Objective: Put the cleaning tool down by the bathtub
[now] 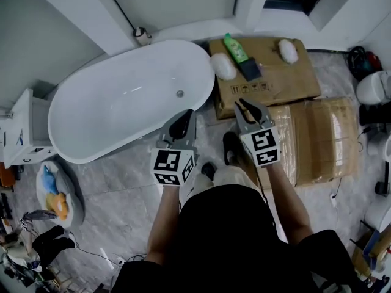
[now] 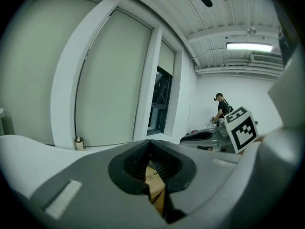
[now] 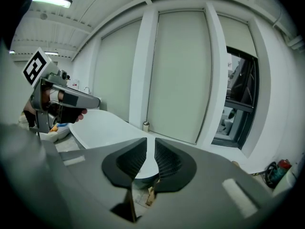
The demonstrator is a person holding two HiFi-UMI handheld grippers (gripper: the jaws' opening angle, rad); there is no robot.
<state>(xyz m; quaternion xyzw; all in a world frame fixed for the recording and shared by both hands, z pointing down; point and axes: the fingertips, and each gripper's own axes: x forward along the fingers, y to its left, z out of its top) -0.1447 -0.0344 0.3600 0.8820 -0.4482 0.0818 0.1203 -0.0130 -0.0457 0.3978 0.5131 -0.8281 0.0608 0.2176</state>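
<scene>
Cleaning tool (image 1: 250, 69), as far as the small head view lets me judge, is the dark flat piece lying on the cardboard box (image 1: 287, 87), at 12 o'clock from the right claw (image 1: 246, 110). It touches a green bottle (image 1: 235, 47) and has a white puff (image 1: 223, 66) at its 9 o'clock. The bathtub (image 1: 122, 102) stands just beside the box, at 10 o'clock from the left claw (image 1: 181, 126).

Both claws are held out side by side ahead of the person's body, pointing away and slightly downward over the floor, between tub and box. The left claw (image 2: 149, 146) has its jaws pressed together with nothing in them. The right claw (image 3: 150, 147) keeps a narrow gap, also empty.

Only the left gripper view shows a person (image 2: 221, 108) standing far off at 2 o'clock. Only the right gripper view shows a hand (image 3: 78, 112) wrapped round the left gripper, at 9 o'clock.
</scene>
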